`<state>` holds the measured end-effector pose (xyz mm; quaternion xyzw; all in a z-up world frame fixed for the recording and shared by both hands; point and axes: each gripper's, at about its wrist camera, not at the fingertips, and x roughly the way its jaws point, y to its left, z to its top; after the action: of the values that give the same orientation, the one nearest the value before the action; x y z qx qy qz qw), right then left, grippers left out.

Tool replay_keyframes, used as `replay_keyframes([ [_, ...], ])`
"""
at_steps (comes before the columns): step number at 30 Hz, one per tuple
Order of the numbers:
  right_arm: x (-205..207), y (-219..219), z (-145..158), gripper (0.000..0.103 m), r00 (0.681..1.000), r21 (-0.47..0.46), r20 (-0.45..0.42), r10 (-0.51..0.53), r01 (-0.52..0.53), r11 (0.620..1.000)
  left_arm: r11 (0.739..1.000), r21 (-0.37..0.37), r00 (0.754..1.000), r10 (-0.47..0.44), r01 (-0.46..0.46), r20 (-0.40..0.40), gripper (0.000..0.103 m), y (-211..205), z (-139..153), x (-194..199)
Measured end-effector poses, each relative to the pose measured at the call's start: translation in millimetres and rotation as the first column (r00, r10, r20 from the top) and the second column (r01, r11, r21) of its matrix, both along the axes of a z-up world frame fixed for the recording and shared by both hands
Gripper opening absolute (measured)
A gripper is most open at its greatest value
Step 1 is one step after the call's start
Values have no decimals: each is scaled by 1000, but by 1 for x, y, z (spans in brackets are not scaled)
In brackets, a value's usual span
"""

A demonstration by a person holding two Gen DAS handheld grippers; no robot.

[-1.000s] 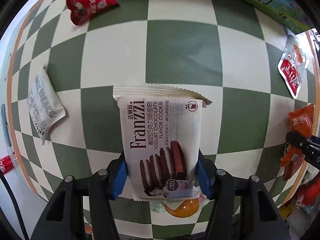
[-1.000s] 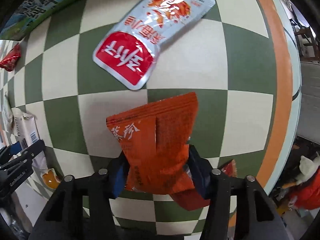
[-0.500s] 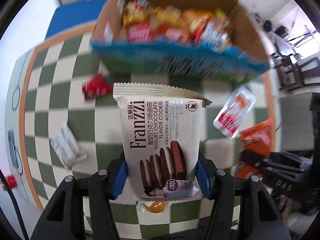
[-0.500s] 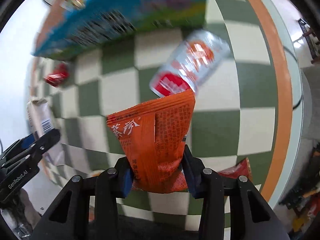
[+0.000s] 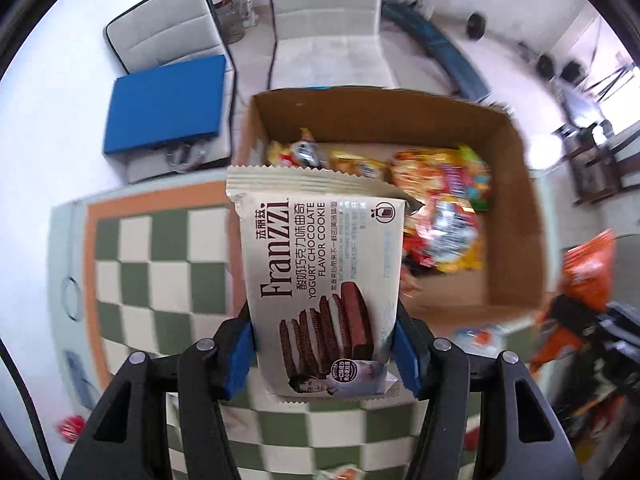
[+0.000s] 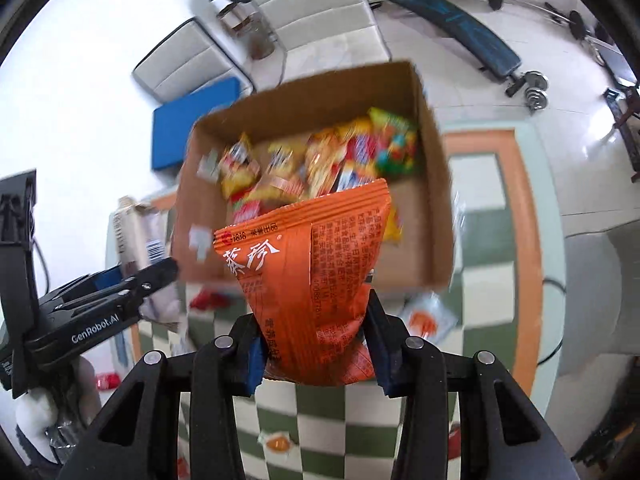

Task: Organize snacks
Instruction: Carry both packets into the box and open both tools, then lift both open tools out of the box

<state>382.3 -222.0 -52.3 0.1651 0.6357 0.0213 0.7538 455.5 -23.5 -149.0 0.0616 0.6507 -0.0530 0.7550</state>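
Now both packets are high above the checkered tablecloth (image 5: 160, 280) and the open cardboard box (image 5: 516, 216), a second ago only a printed wall at the top edge of either view, lies in full sight below them. The left gripper (image 5: 324, 354) is clenched on the cookie packet (image 5: 320, 292), its blue pads pressed flat against both sides; the packet hangs over the box's near-left corner, half over the cloth. The right gripper (image 6: 316, 350) is clamped on the orange snack bag (image 6: 308, 288), whose lower part is squeezed to a narrow waist between the pads, tighter than a second ago; it hangs over the box's near wall. That lift probably means the picking is done and the drop into the box comes next. Inside, the far half of the box is already heaped with yellow and red packets (image 6: 320, 160), while the near half shows bare cardboard, so there is room. Nothing stands between either packet and the opening, though the two grippers sit close side by side. Near the box on the cloth lie a white-and-orange sachet (image 6: 428, 316) and a small red packet (image 6: 208, 300), not yet gathered. Beyond the box stand pale chairs (image 5: 324, 16) and a blue pad (image 5: 164, 104).
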Motion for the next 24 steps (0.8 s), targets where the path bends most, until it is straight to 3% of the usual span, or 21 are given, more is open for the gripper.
replay_keyframes([
  [9, 50, -18, -67, 45, 991, -70, -125, -55, 46, 996, 985, 168, 977, -5, 42, -213, 58, 9, -80, 39],
  [14, 59, -20, -91, 48, 984, -96, -167, -68, 52, 994, 983, 173, 963, -4, 53, -270, 59, 10, -98, 39],
  [16, 61, -19, -99, 59, 979, -110, -195, -65, 44, 993, 986, 166, 965, 13, 32, -260, 64, 12, -96, 39],
  [17, 62, -18, -101, 81, 977, -124, -204, -61, 36, 992, 987, 159, 966, 17, 25, -257, 71, 13, -97, 41],
  [18, 62, -17, -102, 94, 977, -132, -205, -56, 29, 991, 989, 144, 967, 22, 15, -254, 74, 14, -96, 41],
  [20, 62, -14, -101, 94, 977, -139, -208, -50, 21, 990, 993, 116, 967, 27, 2, -252, 83, 16, -95, 42],
  [24, 61, -7, -98, 94, 978, -134, -204, -34, 7, 991, 993, 116, 972, 31, -4, -232, 87, 14, -89, 40],
])
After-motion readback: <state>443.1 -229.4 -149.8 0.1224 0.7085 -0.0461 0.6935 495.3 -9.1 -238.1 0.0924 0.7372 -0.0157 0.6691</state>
